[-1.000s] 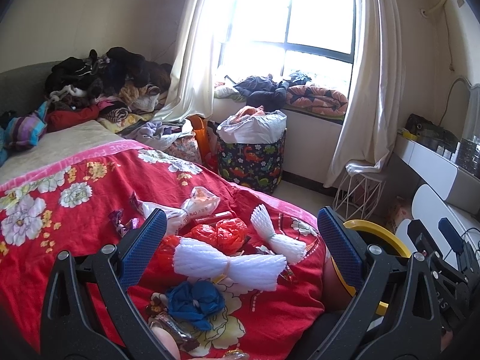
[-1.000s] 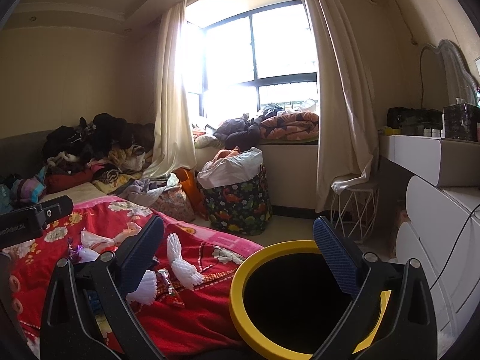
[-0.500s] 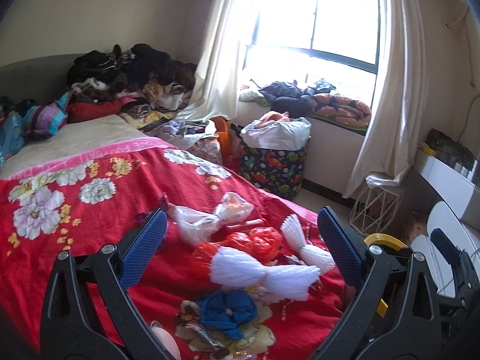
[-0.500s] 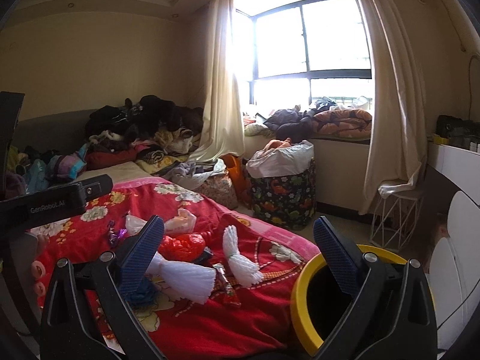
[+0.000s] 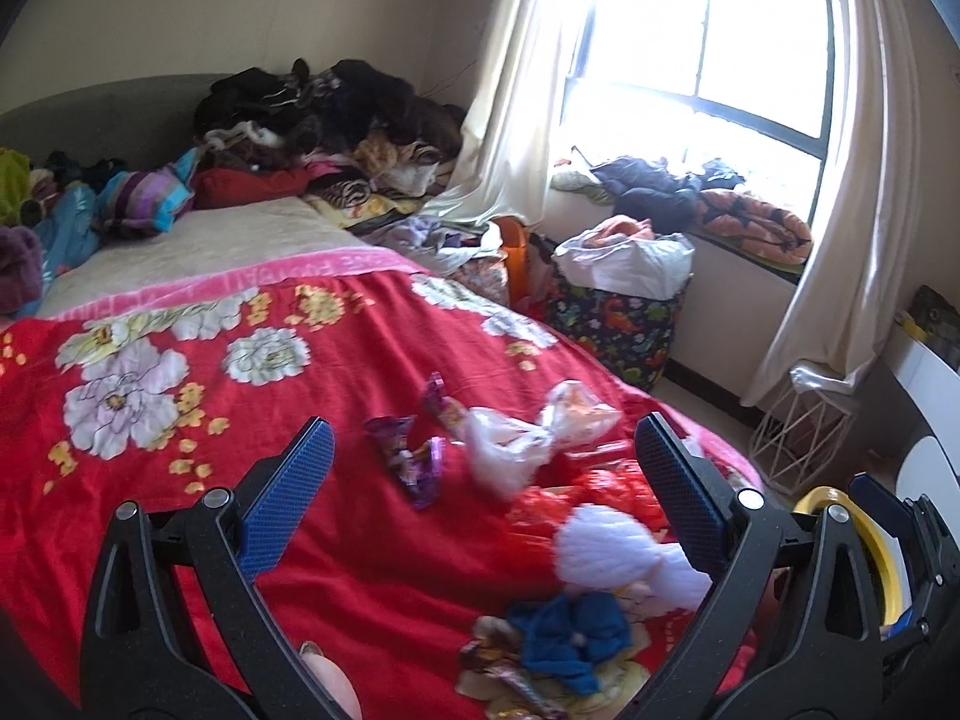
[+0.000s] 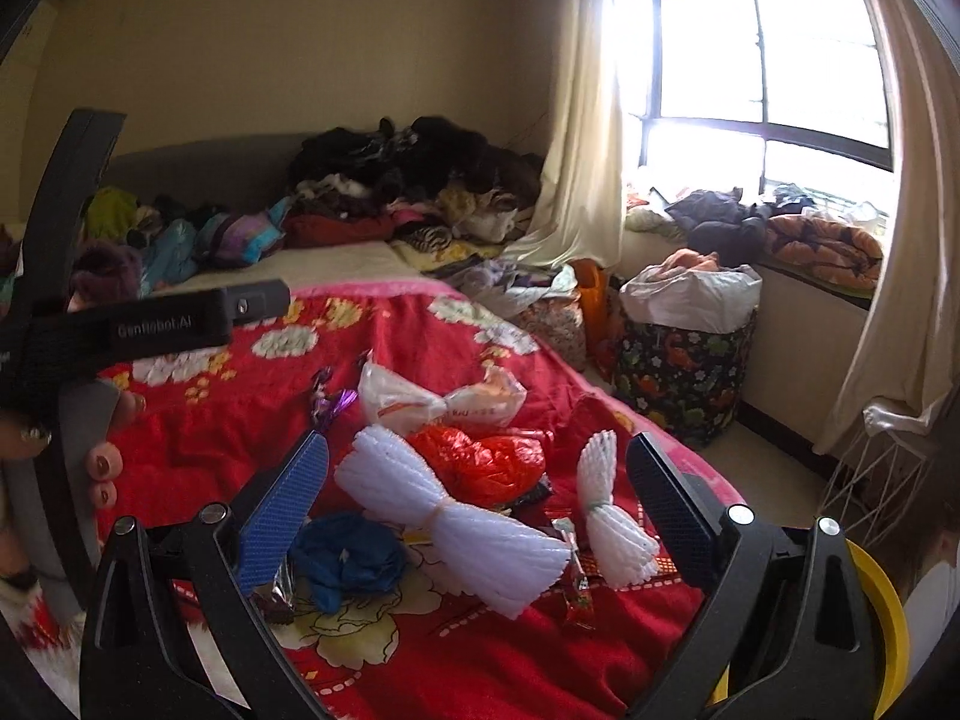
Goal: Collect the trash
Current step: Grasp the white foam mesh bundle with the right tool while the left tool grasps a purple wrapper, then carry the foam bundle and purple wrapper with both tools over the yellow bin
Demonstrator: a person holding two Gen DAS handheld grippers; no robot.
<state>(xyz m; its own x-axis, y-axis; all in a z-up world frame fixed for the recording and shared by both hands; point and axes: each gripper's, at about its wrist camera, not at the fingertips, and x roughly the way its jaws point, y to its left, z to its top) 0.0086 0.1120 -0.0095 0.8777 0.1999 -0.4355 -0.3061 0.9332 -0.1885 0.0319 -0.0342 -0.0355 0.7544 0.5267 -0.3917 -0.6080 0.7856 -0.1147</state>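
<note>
Trash lies scattered on the red flowered blanket [image 6: 228, 420]. A big white foam net [image 6: 456, 528] sits between my right gripper's fingers, with a smaller foam net [image 6: 612, 516], a red plastic bag [image 6: 480, 462], a clear plastic bag [image 6: 444, 399], a blue crumpled scrap [image 6: 348, 558] and purple wrappers [image 6: 330, 402] around it. My right gripper [image 6: 477, 498] is open above them, touching nothing. My left gripper [image 5: 480, 480] is open over the purple wrappers [image 5: 414, 456] and clear bag [image 5: 516, 438]. The yellow-rimmed bin [image 6: 882, 606] stands at the bed's right edge.
Clothes are piled at the head of the bed [image 5: 318, 114]. A patterned hamper [image 6: 684, 372] with a white liner stands by the window wall. A white wire stool [image 5: 804, 432] and a white dresser [image 5: 924, 372] stand at the right. A hand [image 6: 102, 468] holds the left gripper.
Both grippers have swung left, from the bin toward the bed. The trash now fills the right view and the bin has slid to the right edge. Both stay open.
</note>
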